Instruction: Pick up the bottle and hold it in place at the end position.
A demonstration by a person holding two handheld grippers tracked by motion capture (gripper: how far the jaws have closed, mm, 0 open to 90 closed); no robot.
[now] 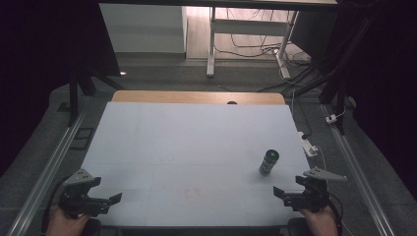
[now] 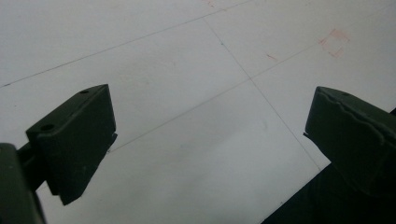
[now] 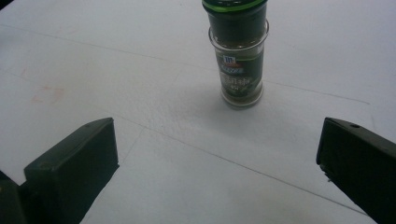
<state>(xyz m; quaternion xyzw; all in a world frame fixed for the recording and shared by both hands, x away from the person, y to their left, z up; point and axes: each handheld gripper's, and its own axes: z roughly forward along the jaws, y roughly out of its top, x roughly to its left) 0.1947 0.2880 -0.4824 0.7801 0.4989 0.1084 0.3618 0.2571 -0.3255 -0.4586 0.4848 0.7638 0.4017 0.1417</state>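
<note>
High view shows a spice jar (image 1: 268, 162) standing upright on the white table (image 1: 187, 147), toward the right and near the front edge, just ahead of the right gripper (image 1: 284, 194) and well apart from the left gripper (image 1: 109, 201) at the opposite front corner. Right gripper view gives the jar (image 3: 238, 56) closer: clear glass, a dark green cap, a label with a red-and-blue logo, and a dark filling that reaches up near the cap; it is probably dried herbs or ground pepper, though the dim light leaves that unsure. The jar stands beyond the right gripper (image 3: 217, 154), whose jaws are spread wide with bare table between them, touching nothing. Left gripper view shows the left gripper (image 2: 208, 135) likewise spread wide over bare table (image 2: 187, 70), with faint red marks (image 2: 334, 43) farther off.
</note>
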